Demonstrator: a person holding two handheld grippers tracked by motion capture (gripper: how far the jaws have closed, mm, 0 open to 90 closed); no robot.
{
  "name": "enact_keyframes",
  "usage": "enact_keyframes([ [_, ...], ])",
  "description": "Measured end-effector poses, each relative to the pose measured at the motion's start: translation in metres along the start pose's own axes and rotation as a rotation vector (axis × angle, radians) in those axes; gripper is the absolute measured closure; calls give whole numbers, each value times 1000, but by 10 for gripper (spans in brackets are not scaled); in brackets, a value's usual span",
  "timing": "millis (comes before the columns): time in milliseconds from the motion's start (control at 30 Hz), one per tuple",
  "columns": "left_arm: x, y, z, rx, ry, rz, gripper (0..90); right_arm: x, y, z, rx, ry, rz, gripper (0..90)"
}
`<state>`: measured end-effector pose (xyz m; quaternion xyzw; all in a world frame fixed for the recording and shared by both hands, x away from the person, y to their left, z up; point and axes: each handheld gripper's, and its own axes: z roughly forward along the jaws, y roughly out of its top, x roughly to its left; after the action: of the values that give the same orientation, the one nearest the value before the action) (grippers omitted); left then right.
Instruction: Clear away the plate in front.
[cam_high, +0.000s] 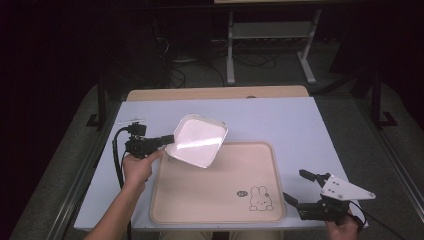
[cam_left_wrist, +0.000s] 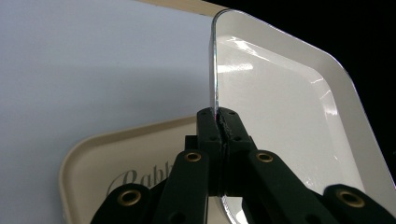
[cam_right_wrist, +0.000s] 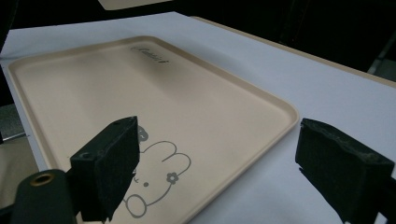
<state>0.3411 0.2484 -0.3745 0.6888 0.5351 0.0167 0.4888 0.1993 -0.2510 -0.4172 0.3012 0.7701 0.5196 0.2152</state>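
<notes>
A white square plate (cam_high: 198, 140) hangs tilted in the air over the far left corner of the beige tray (cam_high: 200, 200). My left gripper (cam_high: 169, 141) is shut on the plate's left rim; in the left gripper view the jaws pinch the plate (cam_left_wrist: 289, 116) edge at my left gripper (cam_left_wrist: 218, 122), with the beige tray (cam_left_wrist: 121, 154) below. My right gripper (cam_high: 299, 186) rests open near the tray's right front corner, nothing between its jaws. The right gripper view shows my right gripper (cam_right_wrist: 219, 163) over the tray's (cam_right_wrist: 140, 88) rabbit drawing (cam_right_wrist: 156, 175).
The tray lies on a pale table (cam_high: 280, 120) with a wooden strip (cam_high: 215, 93) along its far edge. Beyond it on the dark floor stand a white frame (cam_high: 270, 45) and cables. Bare tabletop lies to the right of the tray.
</notes>
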Motion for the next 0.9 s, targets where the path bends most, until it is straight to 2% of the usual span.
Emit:
enact_keyframes([
  [167,1,-9,1,9,8,-8,890,0,0,0,1,1,0,128],
  [267,2,-13,1,8,-6,-27,890,0,0,1,5,5,0,129],
  [433,0,-21,4,19,1,-22,890,1,0,2,13,12,-6,129],
  [900,-14,-38,8,43,24,-19,890,1,0,0,4,10,-5,129],
])
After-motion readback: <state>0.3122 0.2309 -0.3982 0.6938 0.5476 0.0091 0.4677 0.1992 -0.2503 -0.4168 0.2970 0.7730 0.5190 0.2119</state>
